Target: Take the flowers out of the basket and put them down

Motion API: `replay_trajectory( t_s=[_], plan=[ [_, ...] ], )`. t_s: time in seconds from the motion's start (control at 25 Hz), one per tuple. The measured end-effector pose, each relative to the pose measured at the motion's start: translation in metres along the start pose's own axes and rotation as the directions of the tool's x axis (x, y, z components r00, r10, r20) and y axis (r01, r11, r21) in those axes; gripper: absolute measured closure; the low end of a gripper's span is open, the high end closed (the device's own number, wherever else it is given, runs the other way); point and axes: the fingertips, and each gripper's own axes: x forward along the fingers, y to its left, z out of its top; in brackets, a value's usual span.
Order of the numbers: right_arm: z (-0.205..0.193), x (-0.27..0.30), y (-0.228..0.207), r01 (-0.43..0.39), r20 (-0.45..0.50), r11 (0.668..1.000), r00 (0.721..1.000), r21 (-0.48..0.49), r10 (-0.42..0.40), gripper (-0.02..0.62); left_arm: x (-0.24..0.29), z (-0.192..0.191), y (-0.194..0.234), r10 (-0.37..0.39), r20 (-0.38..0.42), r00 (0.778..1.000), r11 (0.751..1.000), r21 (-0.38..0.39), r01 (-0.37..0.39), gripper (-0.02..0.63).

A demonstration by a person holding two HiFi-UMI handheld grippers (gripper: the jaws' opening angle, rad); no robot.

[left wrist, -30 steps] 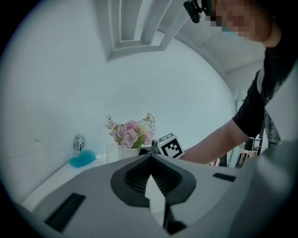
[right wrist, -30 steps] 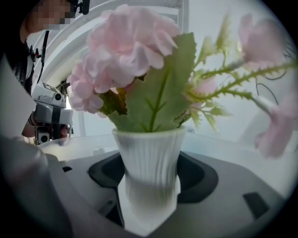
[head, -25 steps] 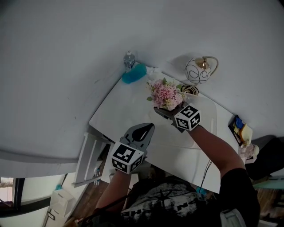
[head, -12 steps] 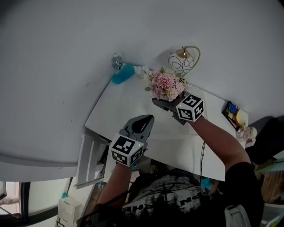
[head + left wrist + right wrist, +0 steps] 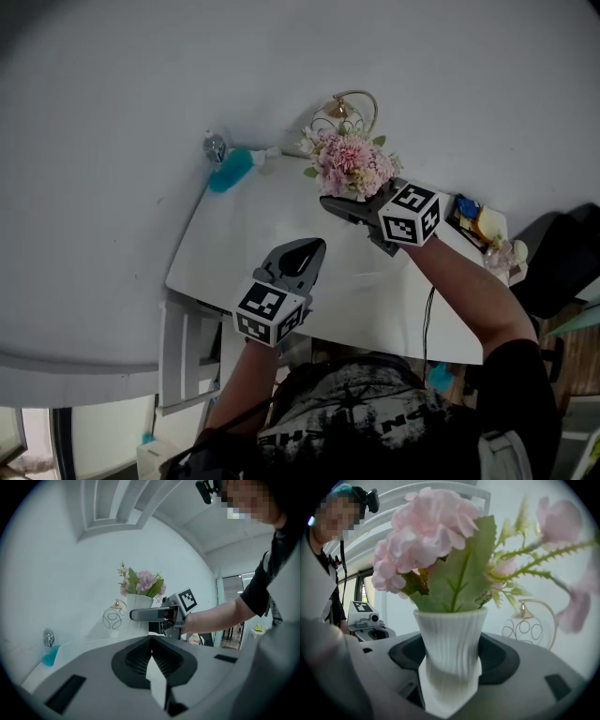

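A bunch of pink flowers (image 5: 352,167) with green leaves stands in a white ribbed vase (image 5: 452,639). My right gripper (image 5: 349,208) is shut on the vase's lower part and holds it upright over the white table (image 5: 244,234). The flowers (image 5: 433,531) fill the right gripper view. Just behind them stands the wire basket (image 5: 345,111) with a gold handle, also visible as the basket (image 5: 529,620). My left gripper (image 5: 302,255) is shut on nothing, nearer the table's front edge. From it I see the vase (image 5: 139,607) and the right gripper (image 5: 154,615).
A turquoise object (image 5: 230,171) and a small bottle (image 5: 215,147) lie at the table's far left corner. Small colourful items (image 5: 478,223) sit at the right end. A cable (image 5: 429,309) hangs off the front edge. The wall rises right behind the table.
The right gripper has stayed shut on the vase and carried the flowers sideways, so they now sit in front of the basket. The head view has swung. The left gripper has hardly moved.
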Motion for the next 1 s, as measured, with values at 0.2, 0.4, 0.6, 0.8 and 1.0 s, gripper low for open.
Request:
replay_trajectory(
  t_s=[0.2,0.4,0.6,0.8,1.0],
  plan=[
    [0.021,-0.040,-0.008,0.043,0.038,0.999,0.998,-0.011,-0.043,0.262,0.020,0.004,-0.025,-0.051,-0.004,0.999,0.999,0.019,0.051,0.594],
    [0.051,-0.085,-0.018,0.085,0.080,0.996,0.993,-0.009,-0.084,0.262,0.041,0.010,-0.055,-0.110,-0.015,0.994,0.993,0.037,0.110,0.594],
    [0.076,-0.135,-0.023,0.134,0.109,0.991,0.985,-0.022,-0.131,0.262,0.063,0.013,-0.090,-0.176,-0.016,0.984,0.983,0.051,0.176,0.594],
    [0.076,-0.216,-0.025,0.199,0.119,0.980,0.974,-0.026,-0.194,0.262,0.086,0.018,-0.157,-0.227,-0.017,0.974,0.971,0.074,0.227,0.594],
    [0.056,-0.244,-0.040,0.272,0.086,0.962,0.959,0.000,-0.271,0.262,0.106,0.017,-0.176,-0.303,-0.015,0.953,0.950,0.070,0.303,0.594]
  ],
)
